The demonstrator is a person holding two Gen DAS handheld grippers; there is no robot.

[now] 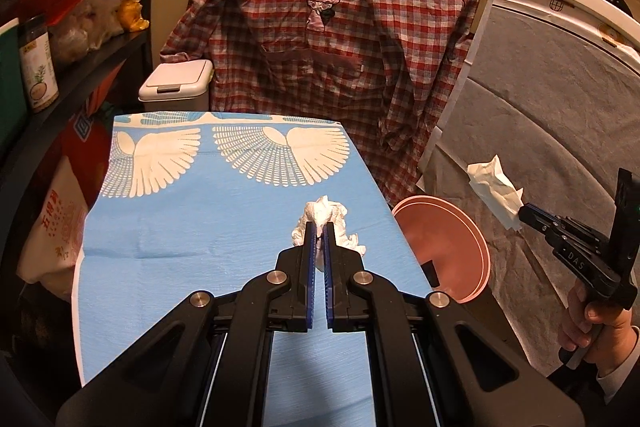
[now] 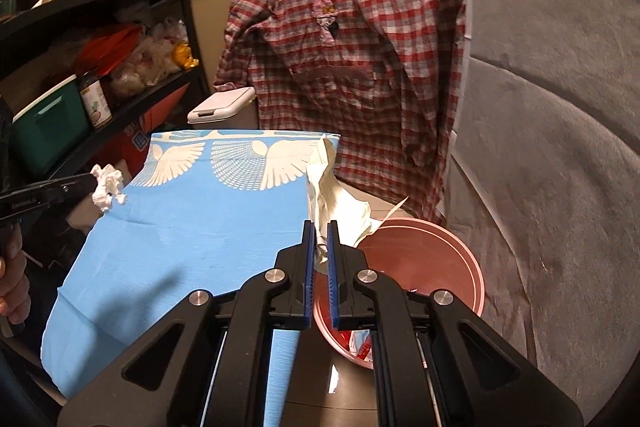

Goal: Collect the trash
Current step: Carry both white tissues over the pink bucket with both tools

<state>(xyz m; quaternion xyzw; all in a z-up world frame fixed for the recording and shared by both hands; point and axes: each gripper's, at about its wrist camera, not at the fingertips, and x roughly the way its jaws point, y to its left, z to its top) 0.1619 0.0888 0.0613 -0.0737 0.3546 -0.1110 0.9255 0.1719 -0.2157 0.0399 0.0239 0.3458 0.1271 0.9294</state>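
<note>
My left gripper (image 1: 319, 229) is shut on a crumpled white tissue (image 1: 334, 223) above the blue cloth with white fan patterns (image 1: 192, 227). In the right wrist view the left gripper (image 2: 90, 187) holds that tissue (image 2: 107, 187) at the cloth's left edge. My right gripper (image 2: 320, 229) is shut on a longer, creased white tissue (image 2: 332, 195) above the rim of the pink bin (image 2: 460, 259). In the left wrist view the right gripper (image 1: 524, 213) holds its tissue (image 1: 494, 187) to the right of the pink bin (image 1: 448, 251). Red wrappers lie inside the bin.
A red plaid shirt (image 1: 332, 39) hangs behind the table. A white lidded bin (image 1: 176, 85) stands at the back left. Black shelves (image 1: 80, 67) with bags and jars are on the left. Grey felt (image 1: 540, 99) covers the right side.
</note>
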